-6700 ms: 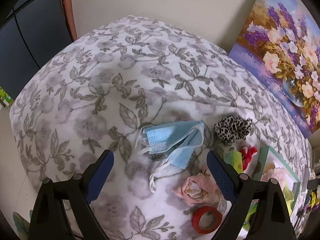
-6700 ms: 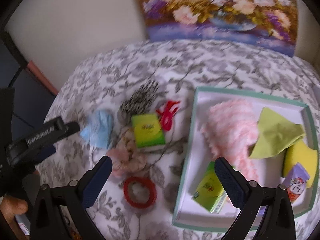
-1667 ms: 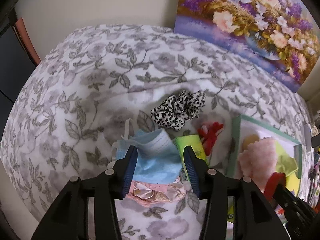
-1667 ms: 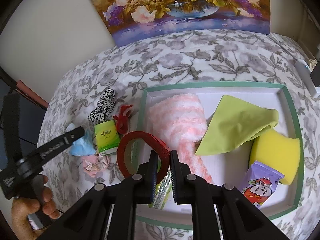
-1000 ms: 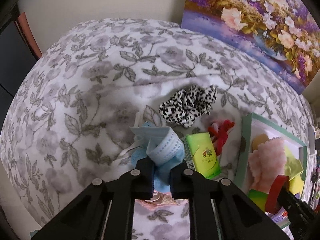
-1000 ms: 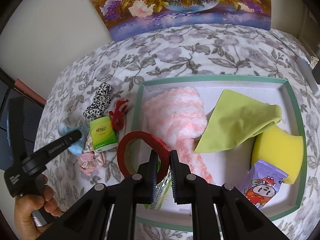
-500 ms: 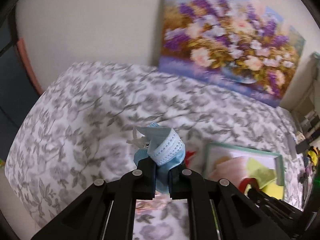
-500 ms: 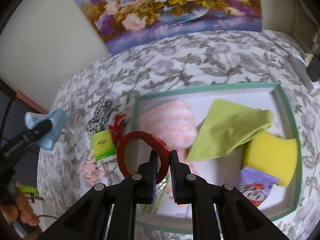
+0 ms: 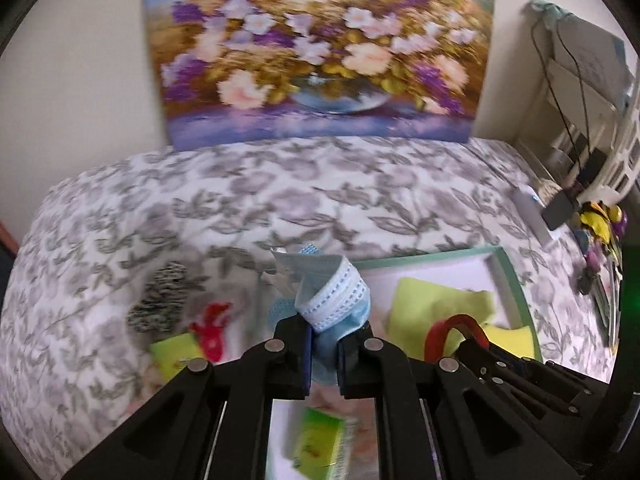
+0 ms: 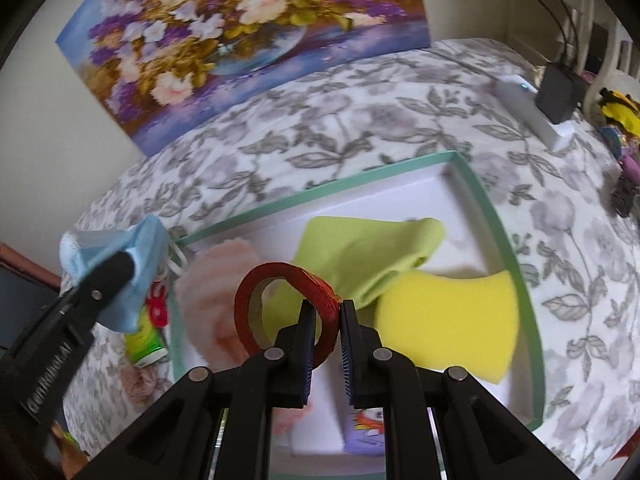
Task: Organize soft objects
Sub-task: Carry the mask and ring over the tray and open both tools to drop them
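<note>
My left gripper point(image 9: 323, 342) is clamped on a crumpled blue face mask point(image 9: 328, 300), held in the air above the flowered bedspread point(image 9: 240, 200) near the tray's left edge. My right gripper point(image 10: 323, 320) is closed tight on a red ring point(image 10: 280, 300), raised over the green-rimmed tray point(image 10: 472, 184). In the tray lie a pink fluffy cloth point(image 10: 216, 280), a lime cloth point(image 10: 360, 248) and a yellow sponge point(image 10: 448, 320).
</note>
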A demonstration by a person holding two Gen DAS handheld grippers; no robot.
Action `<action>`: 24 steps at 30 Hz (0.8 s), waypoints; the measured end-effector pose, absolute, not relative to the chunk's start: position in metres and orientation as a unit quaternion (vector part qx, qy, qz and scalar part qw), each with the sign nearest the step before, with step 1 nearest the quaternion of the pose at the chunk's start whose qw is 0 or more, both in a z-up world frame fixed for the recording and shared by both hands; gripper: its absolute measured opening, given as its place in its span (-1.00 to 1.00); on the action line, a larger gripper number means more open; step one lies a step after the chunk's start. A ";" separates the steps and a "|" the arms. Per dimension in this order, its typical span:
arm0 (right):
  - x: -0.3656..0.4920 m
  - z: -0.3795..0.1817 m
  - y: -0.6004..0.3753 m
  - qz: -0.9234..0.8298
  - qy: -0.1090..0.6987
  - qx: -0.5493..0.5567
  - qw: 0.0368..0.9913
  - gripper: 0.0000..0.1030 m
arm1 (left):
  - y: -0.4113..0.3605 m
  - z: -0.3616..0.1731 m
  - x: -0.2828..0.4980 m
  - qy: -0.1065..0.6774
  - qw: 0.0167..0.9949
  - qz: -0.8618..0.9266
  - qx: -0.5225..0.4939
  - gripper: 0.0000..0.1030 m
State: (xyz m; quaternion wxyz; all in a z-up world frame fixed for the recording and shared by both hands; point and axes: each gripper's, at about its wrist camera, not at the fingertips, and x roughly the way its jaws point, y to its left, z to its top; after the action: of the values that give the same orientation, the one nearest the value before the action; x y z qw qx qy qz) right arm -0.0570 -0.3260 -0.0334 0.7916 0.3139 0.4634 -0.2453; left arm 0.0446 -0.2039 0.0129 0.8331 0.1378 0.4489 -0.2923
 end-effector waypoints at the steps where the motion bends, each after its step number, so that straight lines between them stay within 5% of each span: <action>1: -0.059 -0.034 -0.327 -0.247 0.464 0.314 0.791 -0.74 | -0.207 0.011 0.043 0.450 0.831 -0.298 0.137 -0.81; 11: -0.063 -0.041 -0.332 -0.256 0.477 0.307 0.782 -0.73 | -0.220 -0.033 0.043 0.490 0.798 -0.322 0.138 -0.77; 16: -0.062 -0.040 -0.331 -0.257 0.481 0.300 0.783 -0.68 | -0.219 -0.030 0.042 0.498 0.789 -0.339 0.119 -0.07; 24: -0.064 -0.029 -0.328 -0.258 0.474 0.291 0.790 -0.59 | -0.209 -0.006 0.041 0.487 0.795 -0.348 0.096 0.07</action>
State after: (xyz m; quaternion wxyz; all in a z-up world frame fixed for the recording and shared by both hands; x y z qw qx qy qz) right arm -0.0644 -0.3277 -0.0286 0.7897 0.2914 0.4744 -0.2577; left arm 0.0409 -0.2093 -0.0055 0.7951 0.0957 0.4872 -0.3483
